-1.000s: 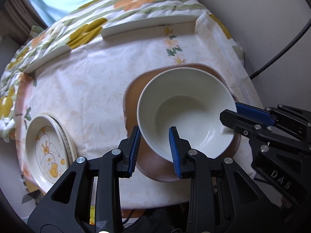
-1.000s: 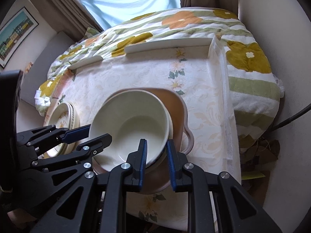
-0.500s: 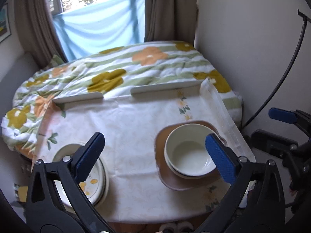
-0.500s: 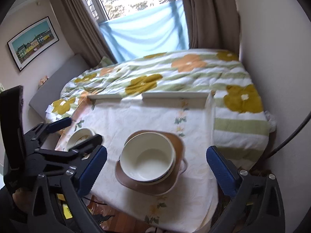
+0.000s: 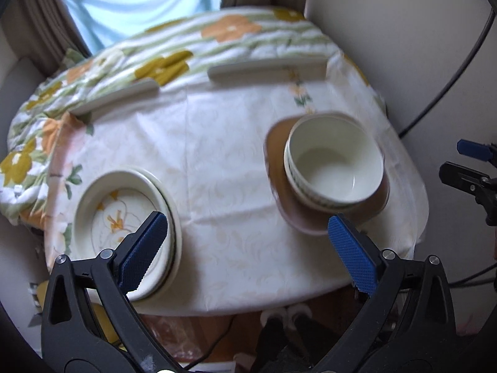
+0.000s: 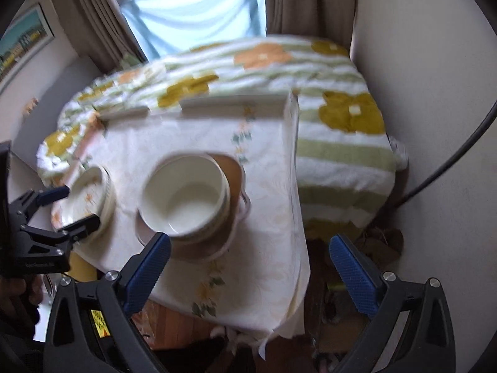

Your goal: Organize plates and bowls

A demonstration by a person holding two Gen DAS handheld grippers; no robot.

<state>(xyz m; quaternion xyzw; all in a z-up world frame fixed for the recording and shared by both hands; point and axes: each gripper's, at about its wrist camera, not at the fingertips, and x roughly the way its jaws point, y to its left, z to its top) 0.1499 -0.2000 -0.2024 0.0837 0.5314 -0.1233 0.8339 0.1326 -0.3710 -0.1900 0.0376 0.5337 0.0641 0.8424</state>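
Note:
A cream bowl [image 5: 334, 163] sits stacked in another bowl on a brown plate [image 5: 278, 174] at the table's right side; the right wrist view shows the same bowl [image 6: 184, 197] on that plate [image 6: 233, 174]. A stack of flower-patterned plates [image 5: 124, 214] lies at the front left of the table, seen in the right wrist view as the plates [image 6: 93, 192] at left. My left gripper [image 5: 247, 253] hangs open above the table's near edge, nothing between its blue pads. My right gripper [image 6: 250, 272] is open too, empty, above the near right corner. Each gripper is visible at the edge of the other's view.
A white patterned tablecloth [image 5: 217, 161] covers the table, with a flowered quilt [image 5: 174, 62] behind it. Two pale bars [image 5: 267, 68] lie along the table's far edge. A wall and black cable [image 5: 459, 62] stand to the right. The wooden floor shows below the near edge.
Both grippers let go of the bowl's rim, opened wide and pulled back and up. The bowl stays on the brown plate. The left gripper then shifted left, toward the plate stack.

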